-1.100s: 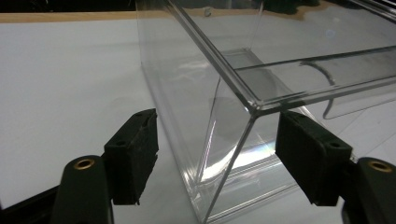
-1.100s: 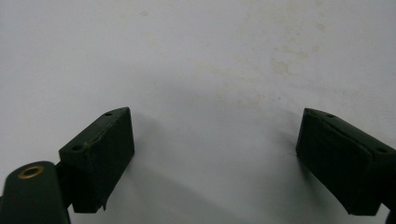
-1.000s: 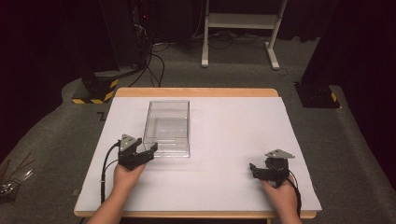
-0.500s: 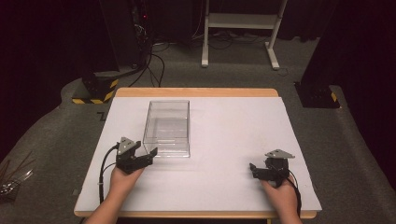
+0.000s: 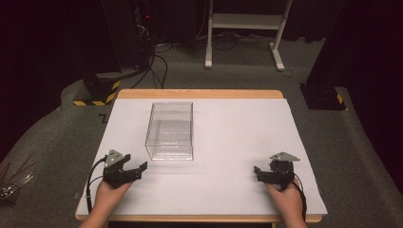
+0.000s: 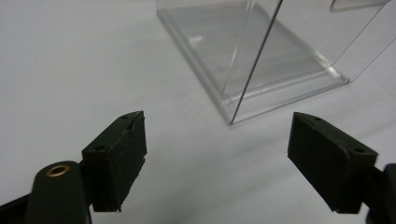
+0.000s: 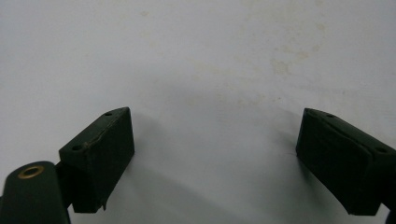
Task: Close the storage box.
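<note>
A: One clear plastic box (image 5: 169,130) stands upright on the white table cover (image 5: 228,123). All positions below are referenced to that box.

B: Orientation?

A: Long axis runs away from the person. It sits left of the cover's middle, open side not determinable from the walls.

B: Left gripper?

A: The left gripper (image 5: 138,168) lies just off the box's near-left corner, apart from it. In the left gripper view (image 6: 217,154) the jaws stand wide, having just been opening, with bare cover between them; the box's near corner rises beyond the gap.

B: Right gripper?

A: The right gripper (image 5: 259,173) rests well apart from the box, toward the cover's near-right area. In the right gripper view (image 7: 212,158) the jaws stand wide over bare cover.

B: Beyond the box?

A: The wooden table edge (image 5: 199,93), then grey carpet (image 5: 361,156).
</note>
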A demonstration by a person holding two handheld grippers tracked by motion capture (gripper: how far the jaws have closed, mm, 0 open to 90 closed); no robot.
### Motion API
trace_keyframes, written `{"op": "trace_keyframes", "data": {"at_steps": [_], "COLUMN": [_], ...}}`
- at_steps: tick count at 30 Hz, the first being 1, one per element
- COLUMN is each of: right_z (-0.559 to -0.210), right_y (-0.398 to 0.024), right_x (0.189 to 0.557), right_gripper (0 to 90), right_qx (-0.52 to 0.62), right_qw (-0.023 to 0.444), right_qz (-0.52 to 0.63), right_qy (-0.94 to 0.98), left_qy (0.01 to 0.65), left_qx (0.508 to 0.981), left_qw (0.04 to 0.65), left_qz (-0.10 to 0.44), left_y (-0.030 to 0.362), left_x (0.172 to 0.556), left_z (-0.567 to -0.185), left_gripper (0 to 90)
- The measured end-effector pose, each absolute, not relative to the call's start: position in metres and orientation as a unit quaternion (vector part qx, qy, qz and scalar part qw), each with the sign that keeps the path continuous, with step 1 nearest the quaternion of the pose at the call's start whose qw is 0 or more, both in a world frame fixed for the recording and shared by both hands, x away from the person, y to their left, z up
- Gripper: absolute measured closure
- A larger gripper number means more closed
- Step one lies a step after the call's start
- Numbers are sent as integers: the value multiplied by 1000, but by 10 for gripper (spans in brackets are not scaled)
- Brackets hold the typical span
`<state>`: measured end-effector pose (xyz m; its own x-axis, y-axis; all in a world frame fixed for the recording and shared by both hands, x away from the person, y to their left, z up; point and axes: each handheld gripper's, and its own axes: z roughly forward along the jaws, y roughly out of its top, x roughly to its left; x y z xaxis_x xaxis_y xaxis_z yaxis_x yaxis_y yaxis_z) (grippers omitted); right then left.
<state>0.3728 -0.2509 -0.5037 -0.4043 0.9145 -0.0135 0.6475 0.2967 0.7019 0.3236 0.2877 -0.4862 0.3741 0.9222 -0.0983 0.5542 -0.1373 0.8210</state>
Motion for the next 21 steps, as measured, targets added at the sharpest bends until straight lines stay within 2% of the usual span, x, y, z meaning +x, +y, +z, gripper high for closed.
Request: {"op": "trace_keyframes", "data": {"at_steps": [6,13,21], "right_z": [-504,-504,-504], "right_y": [-251,-251,-251], "right_x": [373,373,373], "right_gripper": [113,113,114], "right_qx": [502,501,501], "right_qw": [214,214,214], "right_qz": [314,314,314], "right_qy": [777,777,777], "left_qy": [530,508,501], "left_qx": [730,762,766], "left_qw": [376,330,334], "left_qz": [212,227,224], "left_y": [304,300,300], "left_x": [316,313,313], "left_z": [-497,-508,-509], "left_gripper": [189,150,169]}}
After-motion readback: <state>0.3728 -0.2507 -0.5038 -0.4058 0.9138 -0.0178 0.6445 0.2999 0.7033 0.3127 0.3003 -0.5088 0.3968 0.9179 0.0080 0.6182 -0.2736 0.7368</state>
